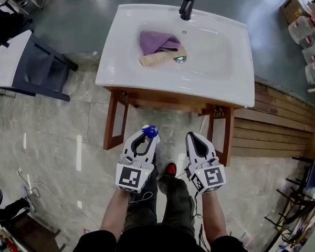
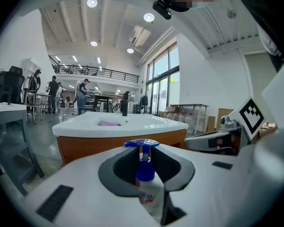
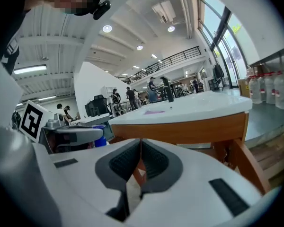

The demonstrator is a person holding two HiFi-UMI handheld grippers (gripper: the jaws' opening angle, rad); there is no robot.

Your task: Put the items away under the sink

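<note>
My left gripper (image 1: 146, 136) is shut on a white bottle with a blue cap (image 1: 150, 132), held upright just in front of the sink stand. In the left gripper view the bottle (image 2: 147, 186) sits between the dark pads (image 2: 117, 167), its blue top poking above them. Beside it, my right gripper (image 1: 193, 137) is shut with nothing in it; its pads (image 3: 152, 162) meet in the right gripper view. The white sink (image 1: 220, 80) rests on a wooden stand (image 1: 114, 121), with open space beneath. A purple cloth (image 1: 156, 41) and a beige item (image 1: 160, 58) lie in the basin.
A black faucet (image 1: 187, 1) stands at the sink's back. A dark-framed table with a white top (image 1: 21, 62) is at the left. Wooden planks (image 1: 273, 125) run along the right, with plastic jugs (image 1: 310, 35) beyond. A cable (image 1: 37, 190) lies on the floor at lower left.
</note>
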